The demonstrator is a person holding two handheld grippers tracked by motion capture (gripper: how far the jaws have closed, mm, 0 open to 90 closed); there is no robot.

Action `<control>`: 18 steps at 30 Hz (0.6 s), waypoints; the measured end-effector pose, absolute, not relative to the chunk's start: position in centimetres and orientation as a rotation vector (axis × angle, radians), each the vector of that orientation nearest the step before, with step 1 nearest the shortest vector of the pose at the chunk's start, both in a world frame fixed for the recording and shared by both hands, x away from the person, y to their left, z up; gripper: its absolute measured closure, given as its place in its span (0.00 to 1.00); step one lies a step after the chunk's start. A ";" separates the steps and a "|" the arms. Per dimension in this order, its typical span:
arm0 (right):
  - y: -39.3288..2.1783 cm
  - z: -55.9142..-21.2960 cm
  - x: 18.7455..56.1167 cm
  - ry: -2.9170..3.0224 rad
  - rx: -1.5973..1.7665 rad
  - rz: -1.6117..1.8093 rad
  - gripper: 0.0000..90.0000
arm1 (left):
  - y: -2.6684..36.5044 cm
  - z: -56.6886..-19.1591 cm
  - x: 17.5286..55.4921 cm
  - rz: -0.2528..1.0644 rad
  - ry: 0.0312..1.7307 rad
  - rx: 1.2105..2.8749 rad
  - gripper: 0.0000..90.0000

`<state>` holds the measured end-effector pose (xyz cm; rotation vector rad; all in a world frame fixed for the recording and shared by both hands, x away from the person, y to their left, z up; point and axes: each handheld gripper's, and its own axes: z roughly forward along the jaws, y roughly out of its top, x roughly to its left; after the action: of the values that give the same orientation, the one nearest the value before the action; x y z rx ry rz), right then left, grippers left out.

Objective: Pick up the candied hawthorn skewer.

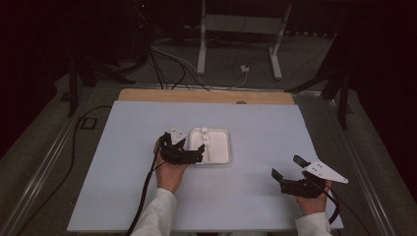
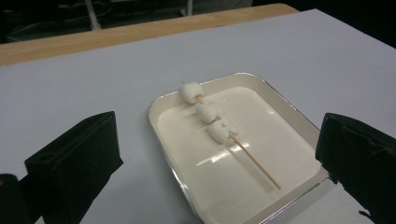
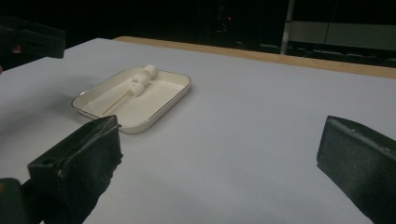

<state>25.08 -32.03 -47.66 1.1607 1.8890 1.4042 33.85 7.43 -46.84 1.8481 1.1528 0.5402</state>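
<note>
One tray (image 2: 164, 108), one wooden skewer (image 2: 256, 162) (three marshmallows (image 2: 208, 112) threaded on it), two grippers (image 1: 189, 152) (image 1: 290, 171).

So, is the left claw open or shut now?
Open. The left claw has its two jaws wide apart, with the tray and marshmallow skewer between them, untouched.

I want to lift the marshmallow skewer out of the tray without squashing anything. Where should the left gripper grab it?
Probably the bare wooden end of the skewer, below the three marshmallows. It lies flat in the tray, so bring the open left gripper down from above, jaws straddling the stick crosswise.
</note>
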 end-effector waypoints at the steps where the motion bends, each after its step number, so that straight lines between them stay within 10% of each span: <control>1: -32.0 -47.7 25.1 1.889 1.162 1.404 0.00 | 7.3 -47.0 33.9 0.537 1.157 1.852 0.01; 18: -31.9 -47.7 25.2 1.895 1.159 1.402 0.00 | 5.4 -48.6 34.8 0.491 1.191 1.936 0.01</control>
<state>25.17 -31.90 -47.72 1.1588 1.8955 1.4017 34.81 5.37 -48.58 1.9362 1.1914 0.4910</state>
